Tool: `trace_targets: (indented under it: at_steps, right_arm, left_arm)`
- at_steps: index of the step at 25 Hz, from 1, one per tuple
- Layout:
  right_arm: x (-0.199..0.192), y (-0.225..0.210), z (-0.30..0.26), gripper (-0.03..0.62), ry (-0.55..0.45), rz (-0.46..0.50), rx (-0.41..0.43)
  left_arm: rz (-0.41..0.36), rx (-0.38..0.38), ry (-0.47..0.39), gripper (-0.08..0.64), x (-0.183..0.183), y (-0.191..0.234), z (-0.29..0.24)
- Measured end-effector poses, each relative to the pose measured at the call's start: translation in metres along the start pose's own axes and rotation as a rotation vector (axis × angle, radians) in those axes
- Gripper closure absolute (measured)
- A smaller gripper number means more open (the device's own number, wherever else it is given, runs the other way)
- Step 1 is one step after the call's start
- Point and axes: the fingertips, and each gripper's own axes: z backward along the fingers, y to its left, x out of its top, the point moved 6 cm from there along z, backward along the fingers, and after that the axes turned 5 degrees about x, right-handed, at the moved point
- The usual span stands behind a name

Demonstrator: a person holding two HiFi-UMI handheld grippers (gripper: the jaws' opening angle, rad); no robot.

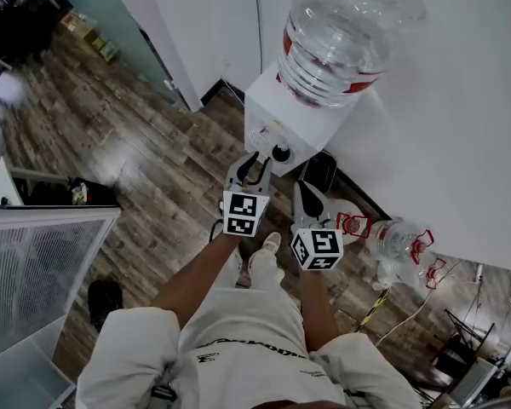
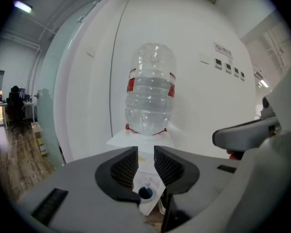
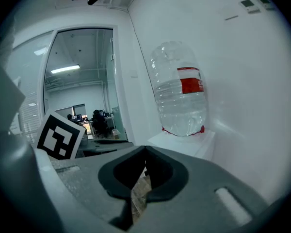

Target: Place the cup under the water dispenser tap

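The white water dispenser stands against the wall with a large clear bottle upside down on top. A small white cup with a dark inside sits at the dispenser's front, below the taps. In the left gripper view the cup shows low down between the jaws, well beyond them. My left gripper hangs just in front of the dispenser, its jaws a little apart and empty. My right gripper is beside it to the right, shut with nothing in it.
Empty clear bottles with red handles lie on the wood floor right of the dispenser. A black object leans by the dispenser's base. A white mesh panel stands at the left. The white wall runs behind.
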Motion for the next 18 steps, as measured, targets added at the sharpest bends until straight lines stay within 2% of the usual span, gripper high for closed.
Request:
trace_targets:
  at_steps: [5, 10, 15, 18]
  right_arm:
    - [0.022, 0.021, 0.010, 0.593, -0.016, 0.025, 0.063]
    - [0.048, 0.039, 0.022, 0.592, -0.047, 0.055, 0.134]
    - [0.074, 0.048, 0.030, 0.593, -0.106, 0.050, 0.129]
    - [0.079, 0.057, 0.038, 0.594, -0.106, 0.067, 0.130]
  left_arm:
    - [0.032, 0.029, -0.058, 0.510, 0.036, 0.000, 0.037]
    - [0.071, 0.009, -0.073, 0.561, 0.065, -0.004, 0.071]
    - [0.073, 0.009, -0.105, 0.561, 0.086, -0.004, 0.095]
    - [0.070, 0.004, -0.127, 0.561, 0.092, -0.007, 0.111]
